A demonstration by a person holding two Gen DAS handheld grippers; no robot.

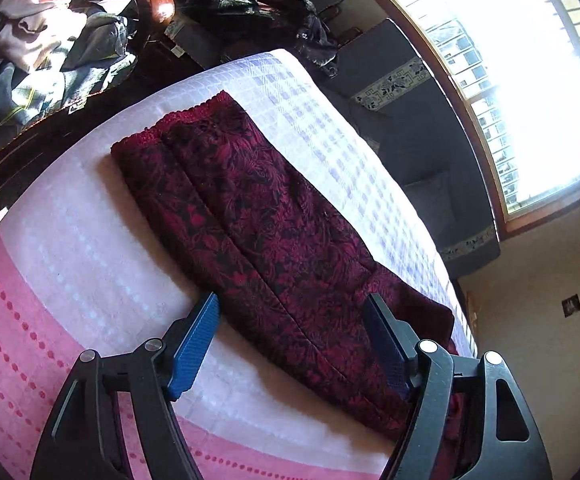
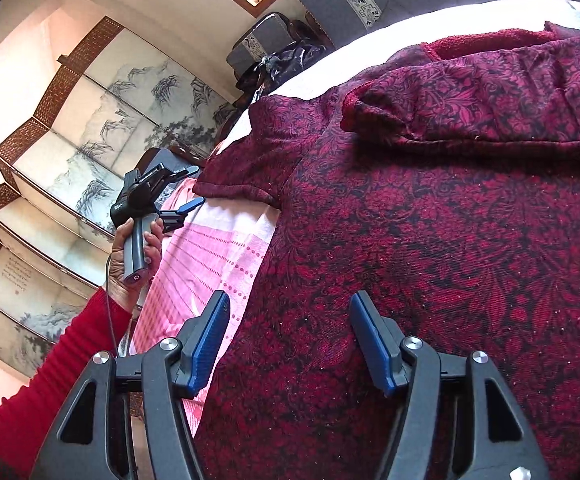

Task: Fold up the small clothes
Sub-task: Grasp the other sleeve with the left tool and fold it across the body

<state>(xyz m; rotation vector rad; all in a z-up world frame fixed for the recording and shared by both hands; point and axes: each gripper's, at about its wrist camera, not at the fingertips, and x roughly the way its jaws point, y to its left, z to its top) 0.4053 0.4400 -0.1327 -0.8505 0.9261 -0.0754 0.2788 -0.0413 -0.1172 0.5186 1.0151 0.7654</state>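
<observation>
Right gripper (image 2: 288, 344) wide open, empty, over near edge of dark red floral garment (image 2: 430, 240). Garment part-folded lengthwise on bench cloth (image 1: 70, 240). Left gripper (image 1: 292, 332) open, empty, at hem. Risk: pinching top layer only, fold slides apart.

Left of garment: bare pink-and-white cloth (image 1: 62, 240), passable.
Right of garment: narrow white strip, then the edge.
Far left: clothes heap (image 1: 38, 56) blocks.
Far: dark cushioned seats (image 1: 402, 92).
</observation>
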